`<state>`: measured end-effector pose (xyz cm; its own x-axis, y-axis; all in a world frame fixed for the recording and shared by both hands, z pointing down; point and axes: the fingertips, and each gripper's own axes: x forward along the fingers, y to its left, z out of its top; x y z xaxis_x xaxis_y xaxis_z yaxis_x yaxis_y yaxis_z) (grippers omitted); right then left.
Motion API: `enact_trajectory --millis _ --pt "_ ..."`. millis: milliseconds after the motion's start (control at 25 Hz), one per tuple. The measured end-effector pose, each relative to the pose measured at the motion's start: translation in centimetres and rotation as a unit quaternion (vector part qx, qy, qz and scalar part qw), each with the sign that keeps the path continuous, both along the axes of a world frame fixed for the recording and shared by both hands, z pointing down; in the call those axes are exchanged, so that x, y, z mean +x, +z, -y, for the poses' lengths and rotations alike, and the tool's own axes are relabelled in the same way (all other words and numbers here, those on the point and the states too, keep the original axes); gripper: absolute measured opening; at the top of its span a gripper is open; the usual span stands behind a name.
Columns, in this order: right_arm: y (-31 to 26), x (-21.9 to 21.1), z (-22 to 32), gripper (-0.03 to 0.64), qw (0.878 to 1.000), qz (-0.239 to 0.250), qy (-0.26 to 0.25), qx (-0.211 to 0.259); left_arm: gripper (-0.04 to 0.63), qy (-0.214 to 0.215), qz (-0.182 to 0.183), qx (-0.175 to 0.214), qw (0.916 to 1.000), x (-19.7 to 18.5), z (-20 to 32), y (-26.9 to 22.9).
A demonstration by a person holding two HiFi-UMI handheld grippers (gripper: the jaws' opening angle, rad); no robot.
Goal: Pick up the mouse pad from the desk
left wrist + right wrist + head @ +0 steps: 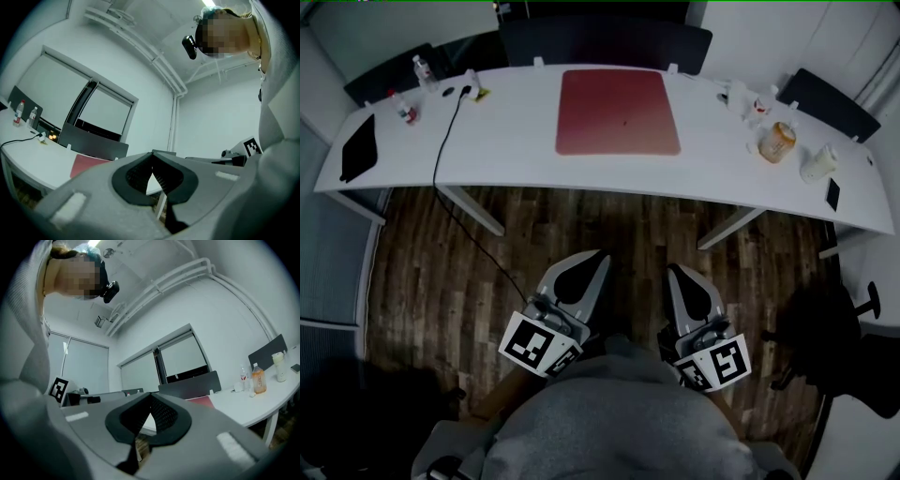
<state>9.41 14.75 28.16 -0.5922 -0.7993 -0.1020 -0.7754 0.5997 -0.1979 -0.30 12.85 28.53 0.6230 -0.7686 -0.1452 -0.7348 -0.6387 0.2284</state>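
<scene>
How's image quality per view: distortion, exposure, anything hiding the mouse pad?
Head view: the desk edge bows with lens distortion, corners dark, mouse pad sharp, evenly lit. Left gripper view: heavy fisheye, black rim; the left gripper fills the bottom, leaving a sliver of pad. Right gripper view: same fisheye; the right gripper hides most of the pad.

Small bottles (pixel 423 71), amber jar (pixel 776 142), dark chairs (pixel 609 42), wood floor (pixel 412 281).

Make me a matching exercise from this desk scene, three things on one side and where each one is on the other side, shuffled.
Things:
1. mouse pad
2. cable
3. orange bottle

Places:
a. right part of the desk
b. middle of the desk
c. running off the desk's front edge down to the floor

Pairs: 1-b, 2-c, 3-a
</scene>
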Motion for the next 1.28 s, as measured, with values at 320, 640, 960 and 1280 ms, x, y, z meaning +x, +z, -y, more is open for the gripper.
enact_trajectory --millis 320,640,960,1280 --pt "0.3 2.7 4.1 0.002 1.000 0.001 -0.024 -0.002 -0.002 -0.025 -0.003 0.005 0.9997 2.5 4.0 -0.5" --pt "1.2 1.6 6.1 0.002 0.999 0.006 -0.051 -0.013 -0.002 -0.036 0.006 0.006 0.9993 1.8 5.4 0.1" --pt "0.9 0.8 6.8 0.002 0.998 0.005 -0.057 -0.010 -0.002 -0.041 0.008 0.007 0.9991 0.8 6.2 -0.3" --pt "0.7 1.3 7.3 0.002 0.998 0.007 -0.061 -0.008 -0.002 -0.049 0.006 0.004 0.9988 1.1 6.8 -0.1"
